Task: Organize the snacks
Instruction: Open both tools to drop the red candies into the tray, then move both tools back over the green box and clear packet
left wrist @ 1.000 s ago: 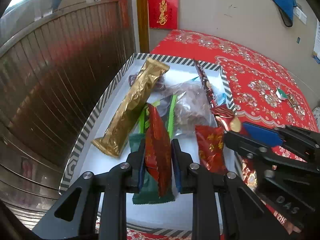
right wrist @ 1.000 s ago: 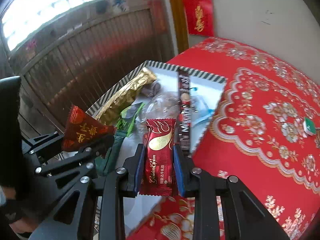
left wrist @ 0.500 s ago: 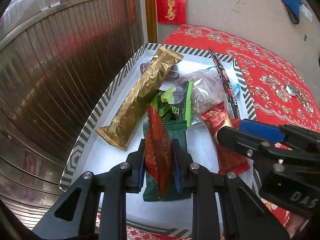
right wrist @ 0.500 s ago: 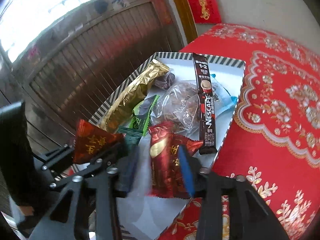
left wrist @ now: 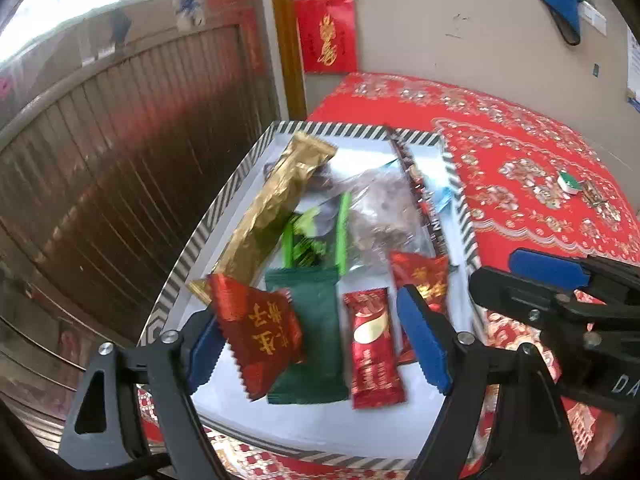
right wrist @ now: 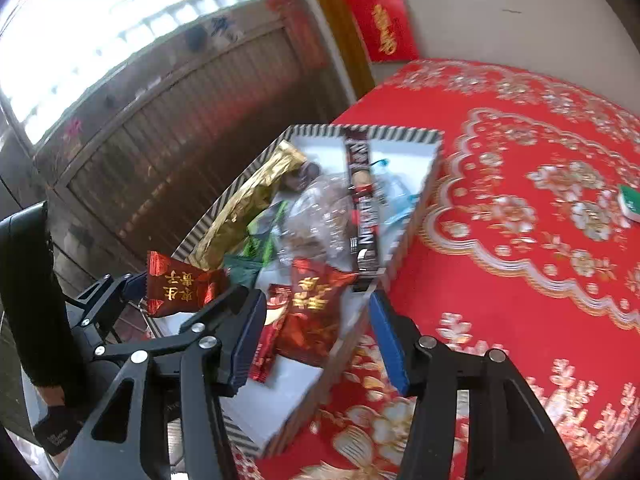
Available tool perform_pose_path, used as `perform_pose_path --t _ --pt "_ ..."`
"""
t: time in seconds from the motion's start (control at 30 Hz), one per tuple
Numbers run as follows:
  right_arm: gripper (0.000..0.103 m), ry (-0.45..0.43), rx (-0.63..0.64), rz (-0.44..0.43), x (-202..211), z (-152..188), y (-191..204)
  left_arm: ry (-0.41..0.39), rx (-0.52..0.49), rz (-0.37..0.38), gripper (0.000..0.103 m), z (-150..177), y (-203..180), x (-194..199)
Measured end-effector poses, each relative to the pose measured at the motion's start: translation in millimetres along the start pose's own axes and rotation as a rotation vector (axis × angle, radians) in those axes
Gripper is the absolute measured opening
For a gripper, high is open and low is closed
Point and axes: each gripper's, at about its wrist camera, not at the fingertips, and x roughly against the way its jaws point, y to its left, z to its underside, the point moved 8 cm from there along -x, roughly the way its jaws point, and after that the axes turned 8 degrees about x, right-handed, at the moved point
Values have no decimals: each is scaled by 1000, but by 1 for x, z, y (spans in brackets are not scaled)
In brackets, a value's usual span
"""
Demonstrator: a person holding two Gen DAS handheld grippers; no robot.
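Two grippers hang over a striped-rim tray on the red patterned tabletop. Left gripper jaws are opening; a red packet with gold Chinese characters lies against its left pad only. Right gripper jaws are opening above a red-and-gold snack bar and a second red packet inside the tray. Farther back lie a gold wrapper and a Nescafé stick.

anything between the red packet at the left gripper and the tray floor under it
Yes: the red packet hangs over the dark green packet lying in the tray, so it would partly land on that. The left gripper jaws are opening.
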Motion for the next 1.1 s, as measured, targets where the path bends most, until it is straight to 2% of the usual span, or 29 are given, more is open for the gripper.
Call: perform_pose_path --t 0.13,0.2,0.5,0.9,1.1 --pt "60 -20 -31 24 17 4 -19 -8 -10 35 84 -5 -20 5" --pt "65 -23 -49 41 21 6 -28 -3 -23 46 84 -5 -33 6" --pt "65 -31 -137 121 52 25 -89 53 -61 136 85 -4 -92 1" --pt "65 0 -227 341 119 48 -222 101 -114 236 87 -15 -200 -4" --pt "67 7 -260 403 144 55 -272 129 -147 263 87 -20 -256 -18"
